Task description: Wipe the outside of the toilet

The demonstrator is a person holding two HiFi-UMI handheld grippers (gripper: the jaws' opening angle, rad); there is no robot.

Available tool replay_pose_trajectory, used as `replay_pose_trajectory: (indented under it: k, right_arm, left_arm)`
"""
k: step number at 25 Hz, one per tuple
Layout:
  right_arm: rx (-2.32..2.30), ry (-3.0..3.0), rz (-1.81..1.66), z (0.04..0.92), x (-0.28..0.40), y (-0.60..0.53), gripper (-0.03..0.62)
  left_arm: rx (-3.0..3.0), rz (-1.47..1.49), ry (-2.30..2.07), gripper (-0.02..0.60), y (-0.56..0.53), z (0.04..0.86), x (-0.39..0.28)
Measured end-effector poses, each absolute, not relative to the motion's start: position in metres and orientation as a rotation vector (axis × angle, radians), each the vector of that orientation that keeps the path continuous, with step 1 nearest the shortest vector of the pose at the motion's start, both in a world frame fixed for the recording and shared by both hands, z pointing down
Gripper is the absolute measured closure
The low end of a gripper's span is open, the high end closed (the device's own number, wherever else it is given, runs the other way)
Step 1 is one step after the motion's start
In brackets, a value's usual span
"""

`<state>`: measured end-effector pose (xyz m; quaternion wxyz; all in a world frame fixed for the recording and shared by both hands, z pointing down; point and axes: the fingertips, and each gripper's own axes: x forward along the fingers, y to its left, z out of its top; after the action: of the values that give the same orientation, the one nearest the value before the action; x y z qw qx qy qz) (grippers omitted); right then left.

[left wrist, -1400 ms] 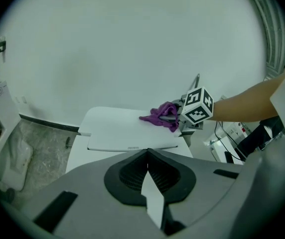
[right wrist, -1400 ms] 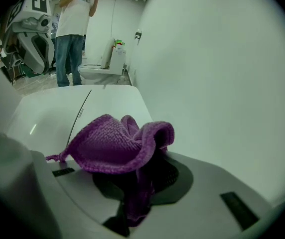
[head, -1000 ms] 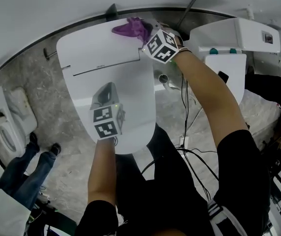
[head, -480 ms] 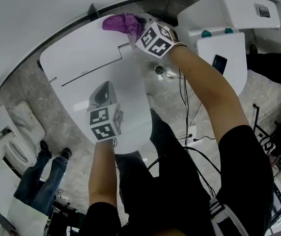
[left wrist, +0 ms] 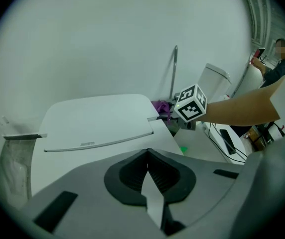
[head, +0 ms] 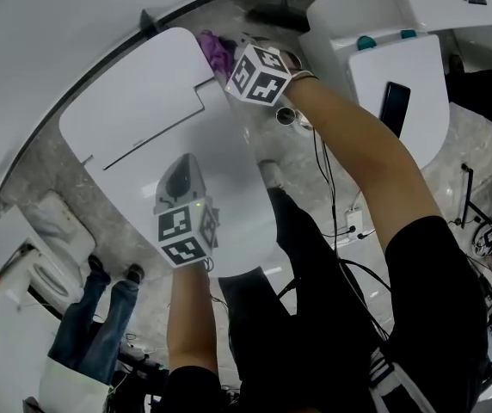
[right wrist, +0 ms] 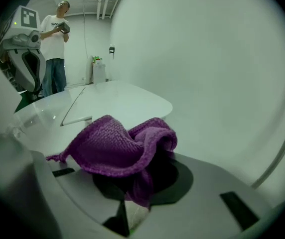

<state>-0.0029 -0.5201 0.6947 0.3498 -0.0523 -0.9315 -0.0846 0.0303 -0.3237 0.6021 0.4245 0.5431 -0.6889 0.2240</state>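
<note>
The right tool (head: 231, 65), clamped on a crumpled purple knitted cloth (head: 215, 52), sits at the white ceramic toilet's (head: 134, 110) far-right corner; the left tool (left wrist: 149, 180), jaws together, hangs nearer.

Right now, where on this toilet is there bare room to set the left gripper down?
The rear cover is bare from its left edge across to the purple cloth, which the right gripper clamps at the right rear corner. The lid around the shut left gripper is bare too. It is crowded only at that corner.
</note>
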Motion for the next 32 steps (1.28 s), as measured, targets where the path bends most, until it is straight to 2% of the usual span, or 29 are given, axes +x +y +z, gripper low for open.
replay_pose_trajectory:
  k: [12,20,32]
  right_arm:
    - [-0.277,-2.284,-0.245,0.755,-0.003,-0.530,0.528]
    - [-0.227,-2.235,-0.086,0.786,0.008,-0.516,0.528]
    - [-0.345,-2.123,-0.007,0.800,0.055,-0.456,0.528]
  left_arm:
    - [1.360,0.661,-1.706,0.572,-0.323,0.619,0.019]
    - [1.386,0.702,-1.653,0.572,-0.313,0.632,0.036]
    - [1.397,0.679,-1.615,0.572,-0.293,0.635,0.058]
